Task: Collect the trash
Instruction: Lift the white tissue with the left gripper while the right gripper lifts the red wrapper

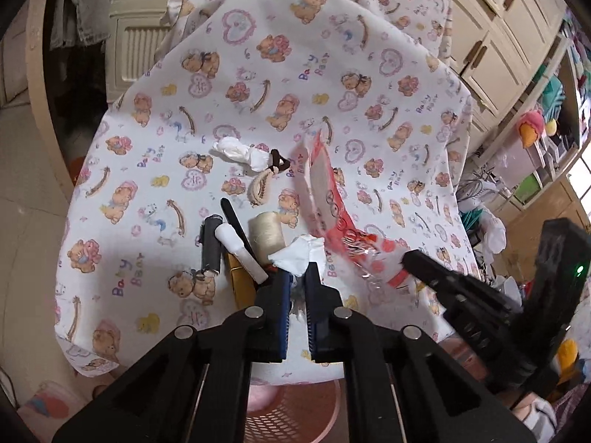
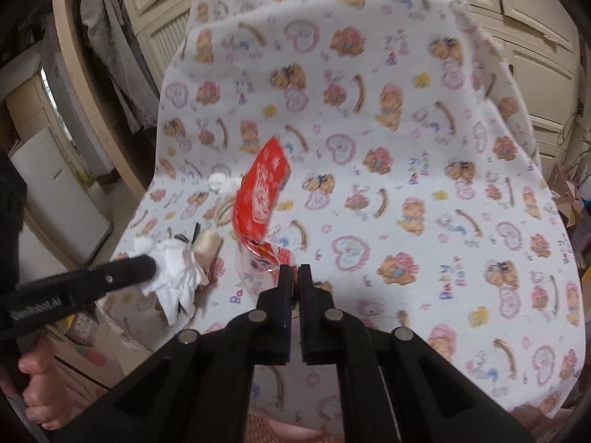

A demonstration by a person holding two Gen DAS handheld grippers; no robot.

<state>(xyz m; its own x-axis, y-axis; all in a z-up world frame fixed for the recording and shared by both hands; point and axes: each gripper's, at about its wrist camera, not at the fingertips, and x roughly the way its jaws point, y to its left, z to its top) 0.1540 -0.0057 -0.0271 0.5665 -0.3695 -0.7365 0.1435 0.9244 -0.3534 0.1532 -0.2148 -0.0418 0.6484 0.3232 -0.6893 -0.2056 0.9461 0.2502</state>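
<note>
Left gripper (image 1: 298, 277) fingers are clenched on the crumpled white tissue (image 1: 295, 256) at six o'clock of the bear-print tabletop (image 1: 369, 129); right gripper (image 2: 294, 271) fingers pinch the red wrapper (image 2: 260, 199), standing tilted toward twelve o'clock.

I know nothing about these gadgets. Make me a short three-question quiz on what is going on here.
1. True or false: the left gripper is shut on a crumpled tissue.
2. What does the right gripper hold? A) red wrapper B) thread spool C) comb
3. Fill in: everything lies on a cloth printed with ____.

Key: 1 true; 2 A; 3 teddy bears.
</note>
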